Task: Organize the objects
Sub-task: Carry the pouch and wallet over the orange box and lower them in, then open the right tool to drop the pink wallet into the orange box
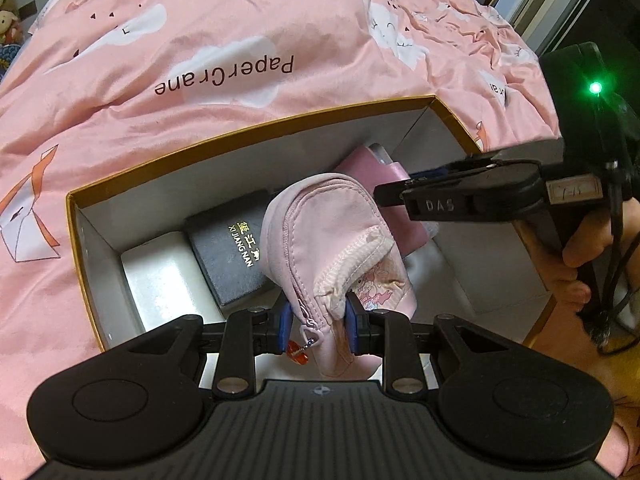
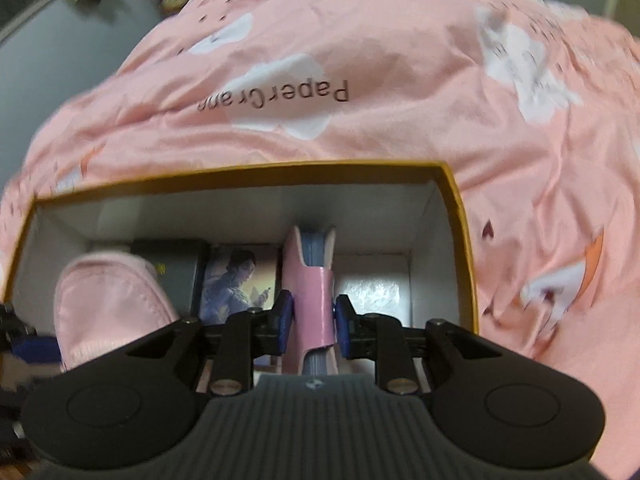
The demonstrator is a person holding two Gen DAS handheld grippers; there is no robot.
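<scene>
Two claws busy | my left gripper [image 1: 318, 326] clenched the pink pouch [image 1: 332, 240] over the box [image 1: 256, 128], toward 12 o'clock, likely for lowering beside the grey case [image 1: 228, 256] | my right gripper [image 2: 314, 322] pinched the pink notebook [image 2: 310, 300] upright at 3 o'clock, probably to slot edgewise.

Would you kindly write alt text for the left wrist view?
The left tongs grip a pink pouch over an open gold-rimmed box on a pink quilt. Inside lie a grey case and white block; the right tongs reach in.
</scene>
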